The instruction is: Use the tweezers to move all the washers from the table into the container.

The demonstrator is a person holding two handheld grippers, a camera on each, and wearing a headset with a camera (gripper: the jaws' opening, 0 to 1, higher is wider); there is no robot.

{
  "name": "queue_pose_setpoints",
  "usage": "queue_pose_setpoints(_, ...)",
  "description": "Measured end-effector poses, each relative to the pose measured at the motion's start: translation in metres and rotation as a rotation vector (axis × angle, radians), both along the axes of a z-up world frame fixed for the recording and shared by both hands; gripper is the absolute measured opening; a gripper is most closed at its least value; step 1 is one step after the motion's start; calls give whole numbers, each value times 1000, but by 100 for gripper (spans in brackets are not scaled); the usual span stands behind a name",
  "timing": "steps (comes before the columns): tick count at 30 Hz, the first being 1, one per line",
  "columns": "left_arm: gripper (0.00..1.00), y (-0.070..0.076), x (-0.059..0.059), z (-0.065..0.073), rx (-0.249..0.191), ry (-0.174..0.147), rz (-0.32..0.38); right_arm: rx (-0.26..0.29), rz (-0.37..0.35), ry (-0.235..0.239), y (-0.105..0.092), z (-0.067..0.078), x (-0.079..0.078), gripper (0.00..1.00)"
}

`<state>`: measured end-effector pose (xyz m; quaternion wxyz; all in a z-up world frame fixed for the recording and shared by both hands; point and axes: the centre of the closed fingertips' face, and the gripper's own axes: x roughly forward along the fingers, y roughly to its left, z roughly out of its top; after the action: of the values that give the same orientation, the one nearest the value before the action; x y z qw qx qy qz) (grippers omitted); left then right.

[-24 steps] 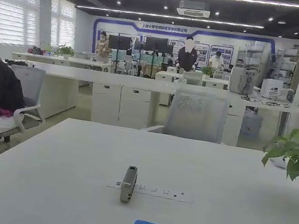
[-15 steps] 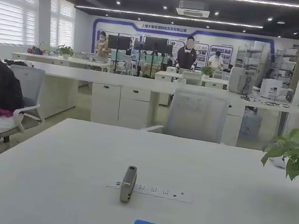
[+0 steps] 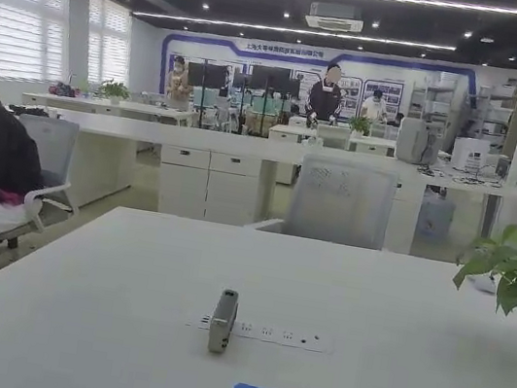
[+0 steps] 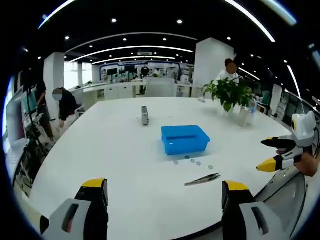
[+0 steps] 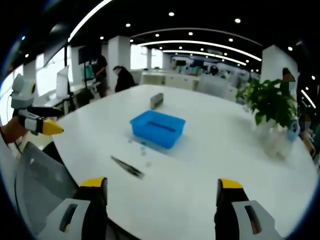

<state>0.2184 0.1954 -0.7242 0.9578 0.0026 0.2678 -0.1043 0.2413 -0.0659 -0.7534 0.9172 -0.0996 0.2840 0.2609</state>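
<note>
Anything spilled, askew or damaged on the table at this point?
Nothing stands out. The washers lie loose on the table beside the upright blue container, and the tweezers lie flat near them. The left gripper and right gripper are open and empty.

Your left gripper (image 4: 165, 185) and right gripper (image 5: 161, 182) look alike: grey jaws with black inner faces and yellow tips, a dark slot in each jaw, and white bodies behind.
</note>
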Motion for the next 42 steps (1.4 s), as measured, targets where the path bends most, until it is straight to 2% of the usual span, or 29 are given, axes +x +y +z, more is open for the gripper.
queue_pose_setpoints(11, 96, -3, 2, -1, -2, 5, -9, -5, 3, 1, 2, 0, 0, 89)
queue_pose_setpoints(15, 97, -2, 3, 0, -7, -3, -8, 2, 0, -3, 2, 1, 1, 88)
queue_pose_setpoints(37, 96, 0, 0, 0, -10, -5, -1, -10, 0, -20, 1, 7, 1, 88)
queue_pose_setpoints(42, 96, 1, 0, -1, 3, -3, -4, 16, -9, -19, -1, 10, 0, 88)
